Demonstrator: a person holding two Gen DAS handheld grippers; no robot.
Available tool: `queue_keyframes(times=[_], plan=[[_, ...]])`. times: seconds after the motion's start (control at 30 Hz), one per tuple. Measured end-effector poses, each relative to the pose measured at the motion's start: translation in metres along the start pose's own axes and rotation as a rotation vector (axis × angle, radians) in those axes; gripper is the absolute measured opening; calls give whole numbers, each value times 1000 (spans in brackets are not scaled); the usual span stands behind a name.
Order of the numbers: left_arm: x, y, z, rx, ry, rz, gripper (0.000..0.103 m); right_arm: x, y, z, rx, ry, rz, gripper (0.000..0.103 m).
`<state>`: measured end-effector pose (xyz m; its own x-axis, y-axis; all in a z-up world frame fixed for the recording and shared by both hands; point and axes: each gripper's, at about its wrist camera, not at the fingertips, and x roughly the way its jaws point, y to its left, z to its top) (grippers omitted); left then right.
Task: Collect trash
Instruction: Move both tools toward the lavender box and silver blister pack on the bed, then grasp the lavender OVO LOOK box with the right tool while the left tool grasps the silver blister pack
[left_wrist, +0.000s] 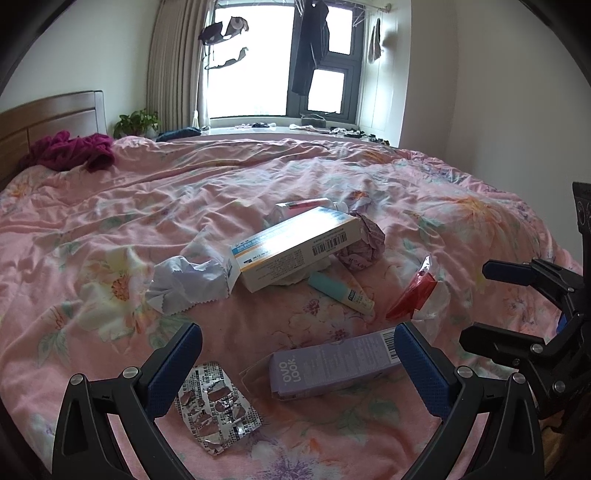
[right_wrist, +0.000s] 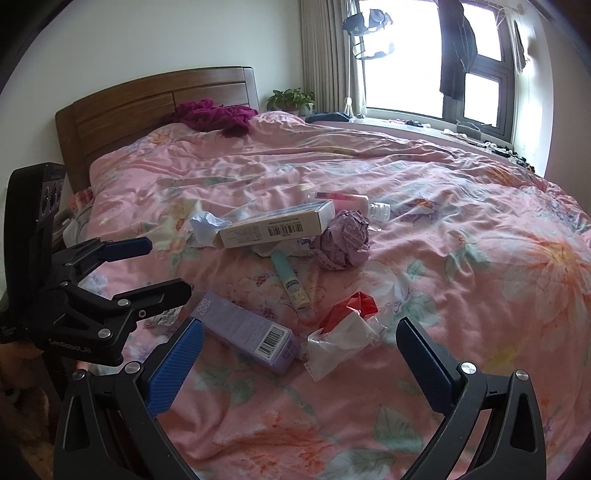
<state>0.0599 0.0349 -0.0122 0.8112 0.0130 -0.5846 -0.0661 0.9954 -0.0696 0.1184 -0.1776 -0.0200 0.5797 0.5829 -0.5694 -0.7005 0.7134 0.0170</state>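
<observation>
On the pink floral duvet (left_wrist: 110, 206) of a wooden-headboard bed (right_wrist: 155, 99), a loose cluster of trash is spread. Two cartons are counted: a white-and-blue box (left_wrist: 291, 247) with a barcode on its side, whose small print cannot be read, and a lilac box (left_wrist: 332, 365) on which "OVO LOOK" is printed, with a barcode at its far end. The white-and-blue box is propped on a pale crumpled item and its end flap is seen open; the contents of both cartons cannot be told. One used foil blister pack (left_wrist: 218, 410) lies nearest the left gripper, its pockets torn. One teal-capped tube (left_wrist: 341, 293) is seen between the two boxes, its label too small to read. One crumpled lilac paper ball (right_wrist: 341, 238) touches the white-and-blue box. One pale blue cloth (left_wrist: 188, 284) with zigzag edges lies beside that box's open flap. One red-and-clear plastic wrapper (right_wrist: 343, 328) lies just beside the lilac box. One pink tube (right_wrist: 341, 199) and one small clear bottle (right_wrist: 380, 211) are seen behind the pile. A magenta garment (right_wrist: 214, 114) is bunched by the headboard.

The left gripper (left_wrist: 299, 360) is held wide apart above the lilac box and blister pack, grasping nothing. The right gripper (right_wrist: 299, 354) is likewise spread wide, empty, over the wrapper and lilac box.
</observation>
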Motion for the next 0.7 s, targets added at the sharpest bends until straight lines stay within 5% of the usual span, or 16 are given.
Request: queue_keyframes(times=[0.43, 0.7], plan=[[15, 10, 0, -22, 56, -6, 103, 20, 7, 4, -59, 98, -3, 103], [20, 25, 1, 8, 84, 71, 103, 56, 30, 21, -180, 243, 136, 103]])
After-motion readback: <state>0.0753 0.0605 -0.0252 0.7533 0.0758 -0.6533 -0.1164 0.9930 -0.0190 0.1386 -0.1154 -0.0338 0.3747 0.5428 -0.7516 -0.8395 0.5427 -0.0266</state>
